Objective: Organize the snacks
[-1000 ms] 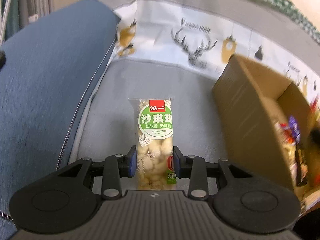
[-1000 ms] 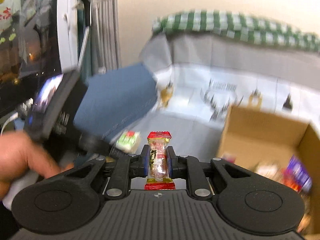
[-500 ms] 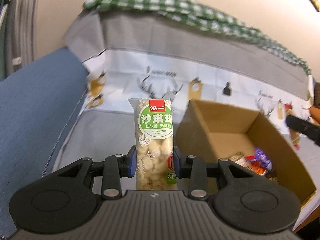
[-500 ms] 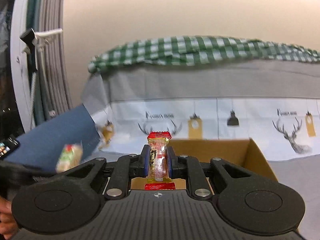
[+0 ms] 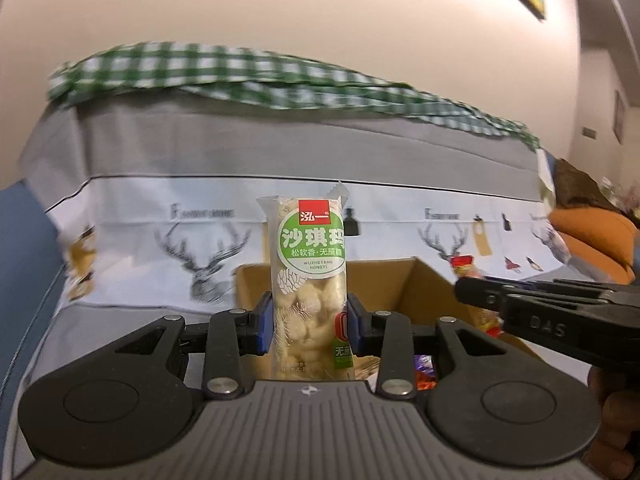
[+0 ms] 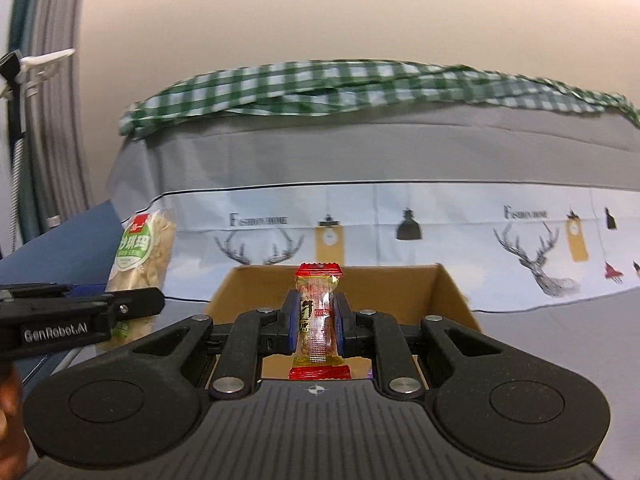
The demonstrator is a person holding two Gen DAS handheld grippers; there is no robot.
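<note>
Both grippers were loaded: the left gripper (image 5: 308, 326) clamped a pastry pack (image 5: 308, 280) upright, the right gripper (image 6: 317, 328) pinched a small candy (image 6: 318, 320) upright. The cardboard box (image 6: 452, 292) lay just ahead, below both.

The open top of the cardboard box (image 6: 452, 292) is uncovered, so a gripper can come down into it from above. Its upright walls block entry from the sides. Snack packets (image 5: 424, 372) already lie on the box floor at the near right. The sofa backrest with the deer-print cover (image 6: 400, 216) rises close behind the box and closes off the far side. The right gripper (image 5: 476, 300) stands beside the left gripper (image 5: 308, 326) over the box, narrowing the room between them.
</note>
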